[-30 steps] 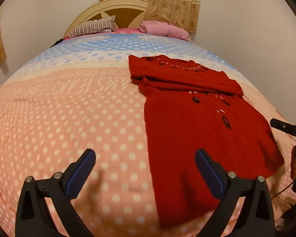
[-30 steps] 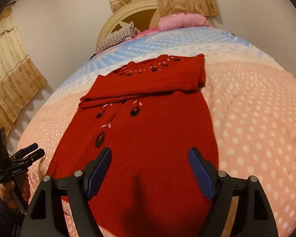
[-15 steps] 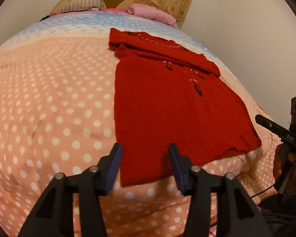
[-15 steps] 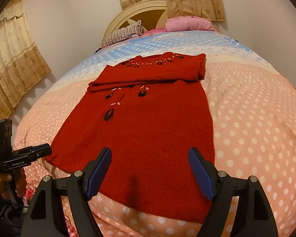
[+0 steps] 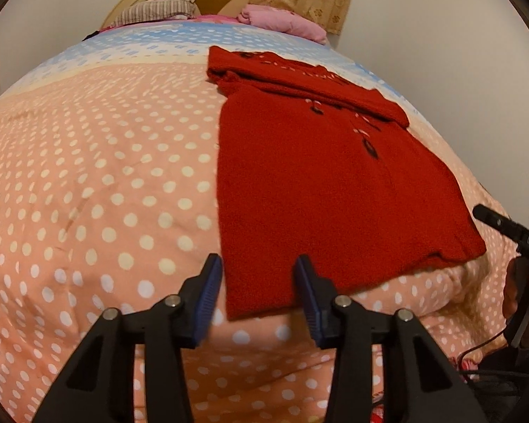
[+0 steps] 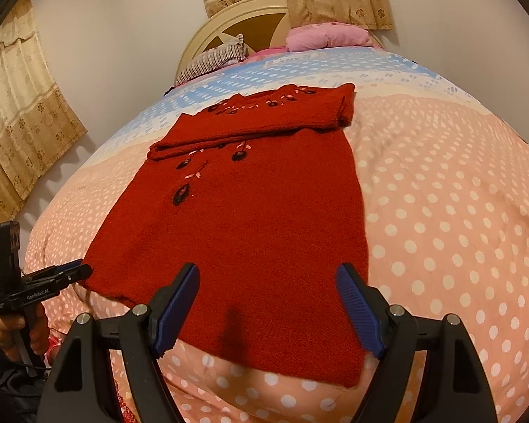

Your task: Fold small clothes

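A small red knitted sweater (image 5: 310, 183) with dark flower embroidery lies flat on the bed, its sleeves folded across the chest at the far end; it also shows in the right wrist view (image 6: 250, 211). My left gripper (image 5: 259, 282) is open, its jaws half closed, straddling the sweater's near left hem corner without gripping it. My right gripper (image 6: 266, 303) is wide open just above the near hem, towards its right corner. The left gripper also shows at the left edge of the right wrist view (image 6: 70, 271), beside the hem.
The bed has a pink dotted cover (image 5: 98, 183) with a blue band farther up. A striped pillow (image 5: 155, 8) and a pink pillow (image 5: 282, 23) lie by the headboard. Walls and curtains (image 6: 21, 112) stand behind. The bed's near edge drops off below the hem.
The left gripper has swung right to the hem's left corner and narrowed its jaws. The right gripper has drawn back towards the near hem and stayed wide open.
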The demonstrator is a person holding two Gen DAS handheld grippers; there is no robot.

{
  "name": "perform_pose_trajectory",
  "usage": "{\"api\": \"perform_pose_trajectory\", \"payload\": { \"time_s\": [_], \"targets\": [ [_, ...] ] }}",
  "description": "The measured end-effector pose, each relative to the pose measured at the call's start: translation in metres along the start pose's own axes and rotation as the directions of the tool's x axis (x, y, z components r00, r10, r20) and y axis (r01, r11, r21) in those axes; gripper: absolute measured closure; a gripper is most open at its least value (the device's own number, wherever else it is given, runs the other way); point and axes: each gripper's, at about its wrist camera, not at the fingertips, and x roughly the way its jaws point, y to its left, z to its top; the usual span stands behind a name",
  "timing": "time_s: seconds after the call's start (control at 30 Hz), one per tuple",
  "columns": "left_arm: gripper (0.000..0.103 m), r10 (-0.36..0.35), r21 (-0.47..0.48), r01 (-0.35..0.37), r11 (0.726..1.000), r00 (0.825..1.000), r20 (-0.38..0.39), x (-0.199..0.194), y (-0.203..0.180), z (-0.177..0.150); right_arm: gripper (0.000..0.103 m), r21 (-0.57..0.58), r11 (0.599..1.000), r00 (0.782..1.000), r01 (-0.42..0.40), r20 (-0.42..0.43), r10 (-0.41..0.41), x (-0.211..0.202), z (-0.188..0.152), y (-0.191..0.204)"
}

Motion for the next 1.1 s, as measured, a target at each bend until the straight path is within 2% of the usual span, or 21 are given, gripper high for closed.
{"api": "perform_pose_trajectory", "payload": {
  "time_s": [0.03, 0.07, 0.1, 0.47, 0.7, 0.77, 0.8, 0.83, 0.87, 0.97, 1.03, 1.1],
  "targets": [
    [0.069, 0.006, 0.008, -0.006, 1.0, 1.0, -0.003, -0.001, -0.001, -0.001, 0.023, 0.002, 1.0, 1.0, 0.002, 0.001, -0.002, -0.001, 0.0, -0.001],
    [0.087, 0.005, 0.006, -0.005, 1.0, 1.0, -0.004, -0.001, -0.001, 0.0, 0.023, 0.005, 1.0, 1.0, 0.005, 0.003, -0.005, -0.002, -0.001, -0.003],
    [0.093, -0.01, -0.001, 0.01, 1.0, 1.0, -0.008, -0.002, 0.0, 0.0, 0.023, 0.007, 1.0, 1.0, 0.007, 0.005, -0.007, -0.003, -0.002, -0.004],
    [0.095, -0.06, 0.008, 0.06, 0.998, 0.996, 0.064, -0.04, -0.002, 0.003, 0.023, 0.088, 0.995, 0.999, 0.05, -0.017, -0.049, -0.018, -0.024, -0.038],
    [0.095, -0.057, 0.018, 0.057, 0.998, 0.997, 0.046, -0.035, -0.004, -0.001, 0.023, 0.081, 0.997, 0.999, 0.016, -0.039, -0.013, -0.016, -0.036, -0.038],
    [0.095, -0.054, -0.007, 0.054, 0.998, 0.998, 0.03, -0.029, 0.002, -0.003, 0.035, 0.101, 0.995, 0.999, 0.003, -0.034, 0.0, -0.016, -0.037, -0.04],
    [0.095, -0.058, -0.016, 0.058, 0.998, 0.998, 0.021, -0.026, 0.004, -0.004, 0.054, 0.101, 0.995, 0.999, -0.002, -0.038, 0.006, -0.016, -0.037, -0.04],
    [0.095, -0.055, -0.017, 0.056, 0.998, 0.998, 0.016, -0.024, 0.005, -0.005, 0.066, 0.096, 0.995, 0.999, -0.01, -0.045, 0.015, -0.015, -0.037, -0.04],
    [0.095, -0.058, -0.016, 0.058, 0.998, 0.998, 0.015, -0.024, 0.004, -0.005, 0.083, 0.095, 0.995, 0.998, -0.028, -0.06, 0.033, -0.014, -0.038, -0.04],
    [0.095, -0.061, 0.0, 0.061, 0.998, 0.997, 0.037, -0.031, -0.001, -0.004, 0.094, 0.104, 0.992, 0.995, -0.072, -0.063, 0.079, -0.017, -0.041, -0.041],
    [0.095, -0.052, 0.012, 0.051, 0.999, 0.997, 0.058, -0.038, -0.002, -0.001, 0.094, 0.102, 0.99, 0.994, -0.101, -0.031, 0.105, -0.026, -0.039, -0.042],
    [0.095, -0.059, 0.006, 0.058, 0.998, 0.996, 0.067, -0.04, 0.0, 0.003, 0.094, 0.141, 0.973, 0.984, -0.181, 0.019, 0.18, -0.039, -0.034, -0.047]
  ]
}}
